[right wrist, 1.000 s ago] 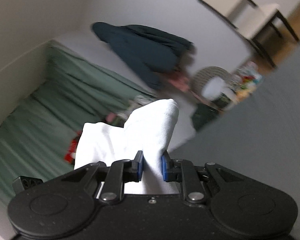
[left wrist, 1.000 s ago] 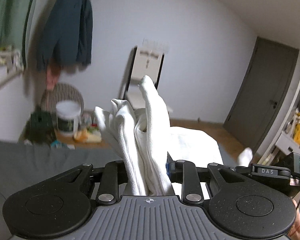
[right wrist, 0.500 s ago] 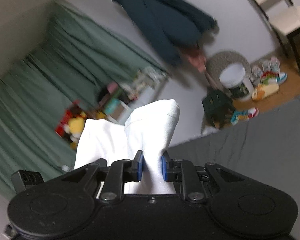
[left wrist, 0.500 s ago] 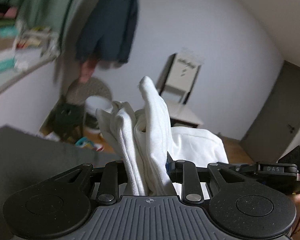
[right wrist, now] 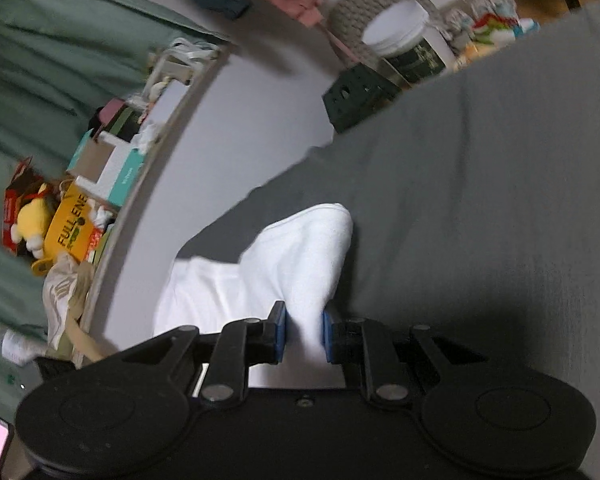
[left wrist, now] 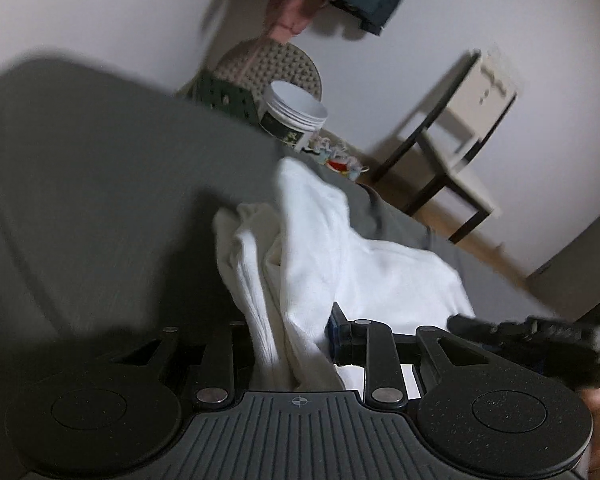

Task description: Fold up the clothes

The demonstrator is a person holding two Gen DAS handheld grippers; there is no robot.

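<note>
A white garment [left wrist: 320, 248] is bunched between the jaws of my left gripper [left wrist: 290, 338], which is shut on it just above a grey bed sheet [left wrist: 80, 184]. Its folds rise from the jaws and trail off to the right over the sheet. In the right wrist view another part of the white garment [right wrist: 296, 260] is pinched between the blue pads [right wrist: 279, 330] of my right gripper [right wrist: 303, 338], shut on it, low over the grey bed sheet [right wrist: 480, 160]. The other gripper's black body [left wrist: 540, 332] shows at the right of the left wrist view.
Beyond the bed's far edge stand a white tub [left wrist: 292, 116], a dark green crate [left wrist: 230, 98], a woven round seat [left wrist: 272, 60] and a chair [left wrist: 456, 140] by the wall. A shelf with boxes and a yellow toy [right wrist: 32, 220] runs along a green curtain [right wrist: 40, 60].
Both grippers have tipped down toward the grey bed with the white garment still held. The views swung from the wall and hanging clothes to the sheet. The cloth now droops forward.
</note>
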